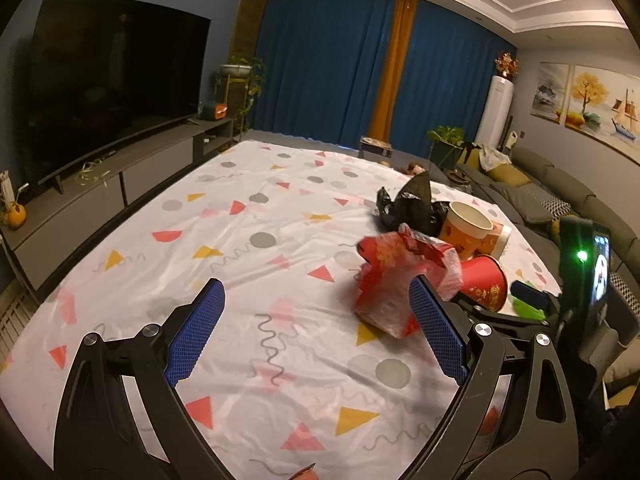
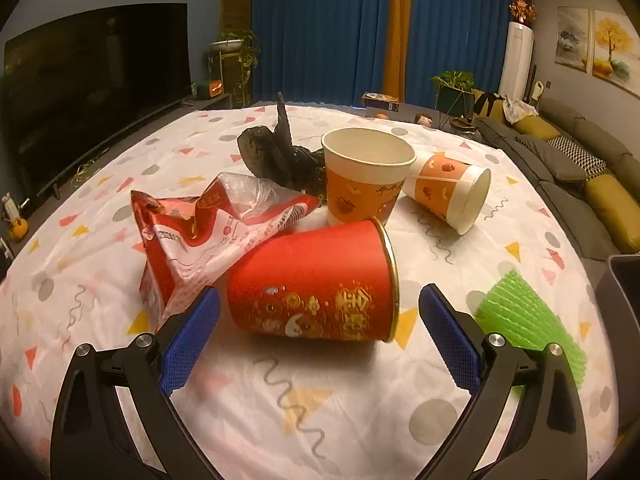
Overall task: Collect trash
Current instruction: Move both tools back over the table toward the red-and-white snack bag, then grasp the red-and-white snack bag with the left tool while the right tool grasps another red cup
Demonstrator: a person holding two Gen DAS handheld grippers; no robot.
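A: Nearest?
B: Right gripper [image 2: 319, 304], tongs wide, nothing held; left gripper [image 1: 316, 304], wide too, empty.

A: Between the right tongs?
B: Red cup [image 2: 316, 284], on its side on patterned cloth [image 2: 248, 412].

A: Around the red cup?
B: Left, touching: crumpled red wrapper [image 2: 192, 236]. Right: green foam net [image 2: 528, 320]. Just behind: upright orange cup [image 2: 366, 176]; tipped orange cup [image 2: 452, 192]. Farthest: black bag [image 2: 276, 148].

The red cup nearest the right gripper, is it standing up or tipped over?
Tipped over. The red cup lies on its side on the tablecloth, its gold rim facing right and its printed wall facing the camera.
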